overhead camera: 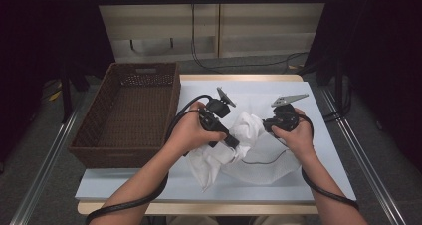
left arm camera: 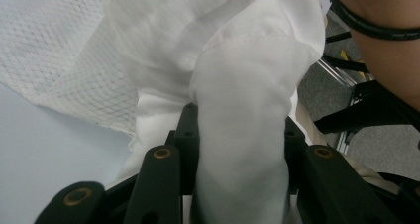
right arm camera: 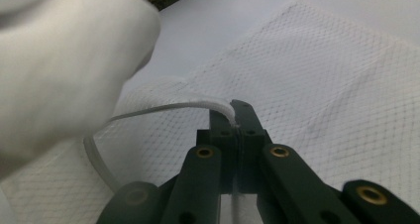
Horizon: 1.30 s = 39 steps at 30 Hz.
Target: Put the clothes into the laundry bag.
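Looks like the step in hand is stuffing a white garment (overhead camera: pixel 226 153) into a mesh laundry bag (overhead camera: pixel 268 168) — at least that's my read. The left gripper (overhead camera: pixel 233 141) is clamped on a thick bunched fold of the white cloth; in the left gripper view the fabric fills the gap between the two black jaws, and the mesh bag lies just beyond it. The right gripper (right arm camera: pixel 236 116) has its jaws pressed together on the bag's thin white rim cord (right arm camera: pixel 163 107), which loops off to the left over the netting. The garment sits in the middle of the pale worktop (overhead camera: pixel 149 182), partly draped over the bag, between the two hands. My guess for the next move: the right gripper needs to lift that rim to hold the mouth open while the left pushes the bundle in — tricky, since soft cloth tends to slump and catch on the edge. Count-wise: one garment, one mesh bag, one brown wicker basket (overhead camera: pixel 130 110) standing at the left edge of the worktop with nothing visible inside, two grippers, one in each hand.
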### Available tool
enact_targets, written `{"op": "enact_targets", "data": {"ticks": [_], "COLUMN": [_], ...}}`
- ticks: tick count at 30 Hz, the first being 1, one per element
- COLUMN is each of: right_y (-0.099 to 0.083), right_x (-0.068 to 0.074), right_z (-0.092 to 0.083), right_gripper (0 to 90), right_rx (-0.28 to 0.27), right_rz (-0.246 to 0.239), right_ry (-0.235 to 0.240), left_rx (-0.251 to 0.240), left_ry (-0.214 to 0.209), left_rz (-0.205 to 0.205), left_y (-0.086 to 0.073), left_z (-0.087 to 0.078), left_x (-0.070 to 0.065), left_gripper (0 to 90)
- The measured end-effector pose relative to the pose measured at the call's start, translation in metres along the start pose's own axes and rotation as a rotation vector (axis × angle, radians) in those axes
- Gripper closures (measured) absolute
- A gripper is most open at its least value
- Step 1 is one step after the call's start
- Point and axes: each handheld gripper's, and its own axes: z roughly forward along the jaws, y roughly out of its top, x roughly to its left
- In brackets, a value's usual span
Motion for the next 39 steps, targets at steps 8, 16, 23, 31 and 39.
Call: {"op": "enact_targets", "data": {"ticks": [8,16,23,31,39], "right_y": [0.014,0.024,0.026,0.028,0.033], "right_x": [0.004,0.011,0.012,0.012,0.014], "right_z": [-0.003,-0.001,-0.004,-0.005,-0.008], "right_gripper": [89.5,89.5,89.5,89.4,89.4], "right_rx": [0.014,0.029,0.037,0.04,0.033], "right_rz": [-0.015,-0.025,-0.028,-0.028,-0.017], "right_ry": [-0.021,-0.043,-0.051,-0.052,-0.064], "left_rx": [-0.004,-0.007,-0.014,-0.01,0.021], "left_ry": [-0.021,-0.034,-0.037,-0.038,-0.051], "left_rz": [0.007,0.004,0.01,0.02,0.025], "left_y": [0.0,-0.003,-0.004,-0.003,-0.007], "left_z": [0.004,0.007,0.008,0.004,0.011], "left_x": [-0.003,-0.003,-0.005,-0.007,-0.006], "left_gripper": [65.0,65.0,65.0,65.0,65.0]}}
